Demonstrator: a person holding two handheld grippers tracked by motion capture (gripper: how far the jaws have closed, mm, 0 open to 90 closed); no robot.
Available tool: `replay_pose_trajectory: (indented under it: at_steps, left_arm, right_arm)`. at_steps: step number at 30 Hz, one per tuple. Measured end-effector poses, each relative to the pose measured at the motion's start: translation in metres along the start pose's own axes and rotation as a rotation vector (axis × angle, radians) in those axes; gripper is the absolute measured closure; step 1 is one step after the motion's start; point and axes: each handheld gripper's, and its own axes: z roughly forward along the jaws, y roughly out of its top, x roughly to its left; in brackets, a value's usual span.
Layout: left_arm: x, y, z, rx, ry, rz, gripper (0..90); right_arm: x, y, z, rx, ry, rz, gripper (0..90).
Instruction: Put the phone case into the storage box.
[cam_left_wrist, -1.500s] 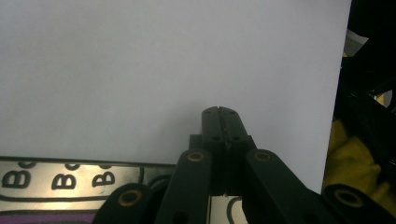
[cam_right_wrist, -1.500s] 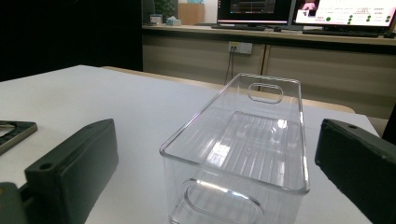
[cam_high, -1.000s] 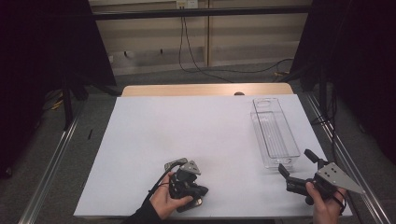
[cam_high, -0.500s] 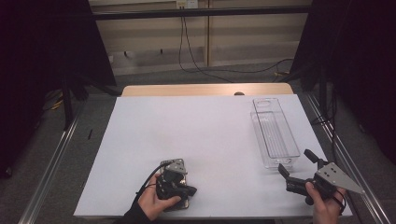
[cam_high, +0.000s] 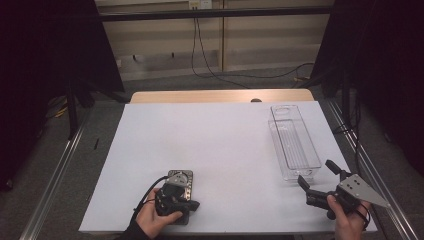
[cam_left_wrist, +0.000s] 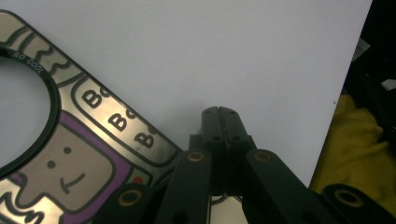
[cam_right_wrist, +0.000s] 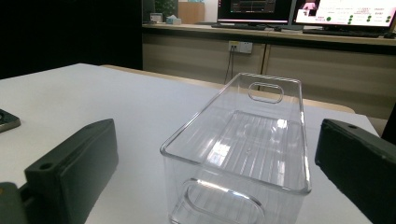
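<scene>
Flat tin (cam_high: 180, 179) front-left on table (cam_high: 220, 140), clear bin (cam_high: 294, 142) right

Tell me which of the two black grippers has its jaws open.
The right gripper, by the clear plastic bin, jaws spread; the left gripper's are shut.

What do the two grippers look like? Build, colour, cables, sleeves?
Both are black. The left gripper has two flat jaws on linkage arms with brass-coloured pivot pins, and a black cable loops from its body. The right gripper has blocky black jaws and a grey three-cornered plate on top. A dark sleeve covers the left forearm.
</scene>
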Motion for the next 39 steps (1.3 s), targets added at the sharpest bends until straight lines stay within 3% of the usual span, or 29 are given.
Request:
replay_pose_trajectory:
  at_steps: [6,12,39]
  left_arm:
    - [0.006,-0.008,-0.009,-0.004,0.014,-0.02,90.0]
    - [0.01,-0.014,-0.017,-0.009,0.056,-0.038,90.0]
    - [0.02,-0.024,-0.03,-0.028,0.111,-0.068,90.0]
  right_arm:
    - [0.0,0.0,0.0,0.0,-0.001,0.0,0.0]
    - [0.0,0.0,0.0,0.0,-0.001,0.0,0.0]
    - [0.0,0.0,0.0,0.004,0.0,-0.004,0.0]
